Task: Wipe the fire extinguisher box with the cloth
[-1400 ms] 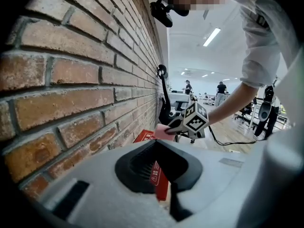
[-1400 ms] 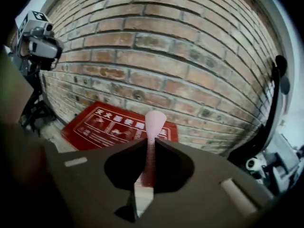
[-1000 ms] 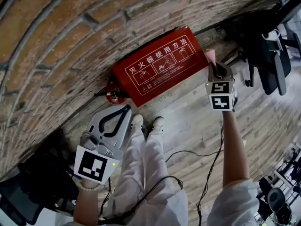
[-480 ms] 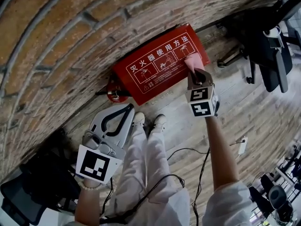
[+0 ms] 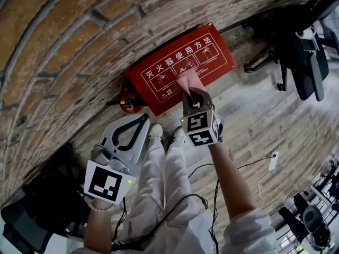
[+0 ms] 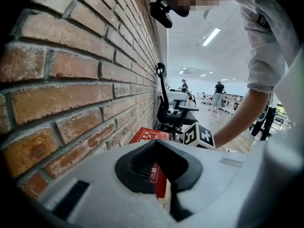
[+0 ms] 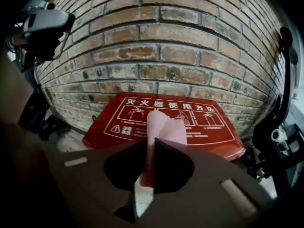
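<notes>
We've got the right claw clamped on the pink cloth, which hides a bit of the red box. The box runs lengthwise along the brick wall. The left claw is pinched together, empty.

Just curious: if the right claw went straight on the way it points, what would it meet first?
Probably the red fire extinguisher box, with the pink cloth in the right claw touching first; the gap is unclear.
</notes>
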{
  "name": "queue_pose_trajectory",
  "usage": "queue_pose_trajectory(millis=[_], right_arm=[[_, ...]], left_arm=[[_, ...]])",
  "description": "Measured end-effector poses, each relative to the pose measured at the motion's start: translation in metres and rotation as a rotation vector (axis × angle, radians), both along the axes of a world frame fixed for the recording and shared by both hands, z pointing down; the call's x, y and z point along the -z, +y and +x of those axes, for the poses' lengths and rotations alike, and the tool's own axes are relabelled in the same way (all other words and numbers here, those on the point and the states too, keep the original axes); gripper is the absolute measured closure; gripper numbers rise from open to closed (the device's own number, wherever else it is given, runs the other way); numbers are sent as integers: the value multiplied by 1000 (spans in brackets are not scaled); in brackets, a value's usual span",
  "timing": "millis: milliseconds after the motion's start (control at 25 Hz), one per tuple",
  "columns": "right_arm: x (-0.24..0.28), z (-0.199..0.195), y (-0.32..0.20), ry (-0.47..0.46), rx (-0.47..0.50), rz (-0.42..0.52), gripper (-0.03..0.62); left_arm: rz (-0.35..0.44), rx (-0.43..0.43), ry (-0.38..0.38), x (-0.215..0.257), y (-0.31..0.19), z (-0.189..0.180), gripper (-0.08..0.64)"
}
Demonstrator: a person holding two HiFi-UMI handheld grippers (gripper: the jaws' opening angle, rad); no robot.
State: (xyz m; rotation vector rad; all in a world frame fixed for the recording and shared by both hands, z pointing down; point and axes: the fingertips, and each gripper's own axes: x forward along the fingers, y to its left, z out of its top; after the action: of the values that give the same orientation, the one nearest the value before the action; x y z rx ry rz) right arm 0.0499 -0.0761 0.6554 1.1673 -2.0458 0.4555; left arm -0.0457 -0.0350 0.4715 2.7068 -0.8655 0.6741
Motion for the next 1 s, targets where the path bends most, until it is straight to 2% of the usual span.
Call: queue_pose_trajectory(millis=[400, 760, 880, 1000], right_arm=[[3, -80, 45, -89, 197, 6, 566], [2, -126, 80, -133, 356, -23, 566], [-1, -130, 84, -132, 362, -29, 566], [6, -130, 79, -161, 309, -22, 566]], left_arm=[[2, -10, 8, -2, 2, -1, 565], [-16, 11, 12, -7, 6, -8, 565], [-26, 20, 12, -7, 8, -10, 565], [-29, 10, 13, -3, 10, -12, 565]])
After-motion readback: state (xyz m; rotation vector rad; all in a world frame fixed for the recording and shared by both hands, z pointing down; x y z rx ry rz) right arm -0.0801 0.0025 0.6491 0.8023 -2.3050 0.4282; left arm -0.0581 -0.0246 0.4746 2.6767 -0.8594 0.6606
